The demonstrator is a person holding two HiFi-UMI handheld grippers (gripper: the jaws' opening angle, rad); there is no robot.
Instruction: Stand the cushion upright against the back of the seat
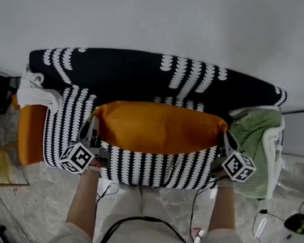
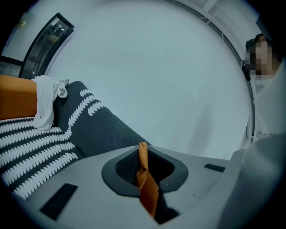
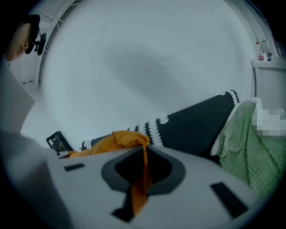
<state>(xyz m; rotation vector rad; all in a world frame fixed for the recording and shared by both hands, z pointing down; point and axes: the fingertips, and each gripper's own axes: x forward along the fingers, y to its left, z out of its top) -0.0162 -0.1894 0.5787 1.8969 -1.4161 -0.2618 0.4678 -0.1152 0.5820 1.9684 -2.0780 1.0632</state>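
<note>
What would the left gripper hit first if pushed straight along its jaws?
Probably the sofa backrest, just beyond the left gripper, which is shut on a corner of the orange cushion. Depth is unclear: the line may skim the backrest's top edge and meet the white wall instead.

Home living room: patterned sofa, draped towel

Soft, even indoor light, fairly bright, no glare. Head view is sharp in the centre, with strong fisheye bend and darkening at the corners. Wall is flat grey-white, with faint diffuse shadow patches on it in both gripper views. Left gripper view is crisp. Right gripper view is slightly blurred, cushion edges soft. Both gripper views have a black vignette ring.
</note>
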